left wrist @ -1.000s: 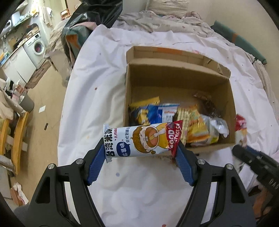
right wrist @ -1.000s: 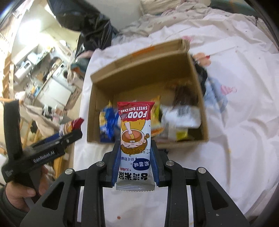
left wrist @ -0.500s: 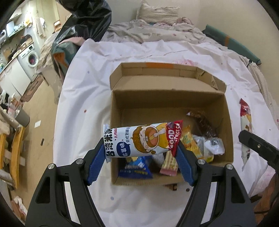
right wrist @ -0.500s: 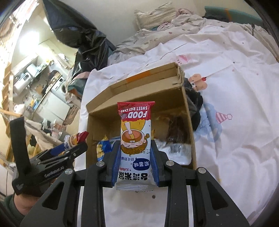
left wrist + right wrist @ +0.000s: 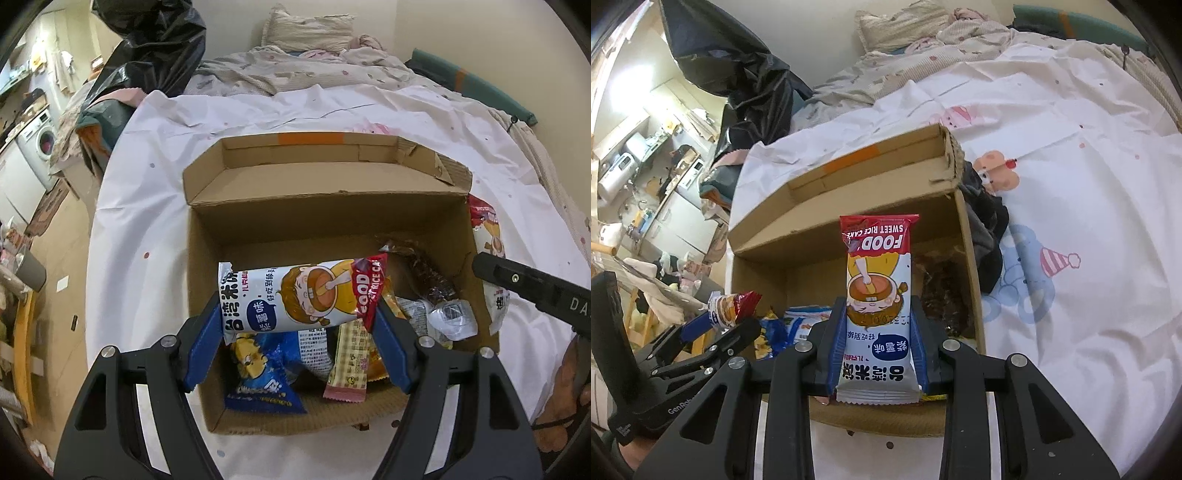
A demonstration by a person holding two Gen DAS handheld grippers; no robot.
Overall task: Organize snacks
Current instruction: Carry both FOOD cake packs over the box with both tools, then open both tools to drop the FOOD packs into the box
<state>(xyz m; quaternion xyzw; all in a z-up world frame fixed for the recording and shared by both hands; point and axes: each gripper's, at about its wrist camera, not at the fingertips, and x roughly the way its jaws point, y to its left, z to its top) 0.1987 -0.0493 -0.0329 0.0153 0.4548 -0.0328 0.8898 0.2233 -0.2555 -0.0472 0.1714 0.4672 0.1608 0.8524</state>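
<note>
My left gripper (image 5: 299, 332) is shut on a white rice cake packet (image 5: 295, 297) held crosswise by its two ends, above the open cardboard box (image 5: 325, 218). The right gripper (image 5: 877, 345) is shut on a second, identical rice cake packet (image 5: 877, 280), gripped lengthwise with its red end pointing at the box (image 5: 849, 243). Each gripper shows at the edge of the other's view: the right one (image 5: 532, 291) with its packet (image 5: 487, 240), the left one (image 5: 713, 328) with its packet (image 5: 729, 302). Several snack bags lie in the box, among them a blue bag (image 5: 258, 373) and a dark wrapper (image 5: 428, 280).
The box stands on a bed covered by a white printed sheet (image 5: 147, 221), with its far flap folded up. Dark clothing (image 5: 988, 236) lies against the box's right wall. A black plastic bag (image 5: 147, 44) and rumpled bedding (image 5: 306, 70) sit beyond; floor and furniture lie left.
Both grippers have moved forward over the box with their packets still held. The box now fills more of each view and its contents sit beneath the fingers.
</note>
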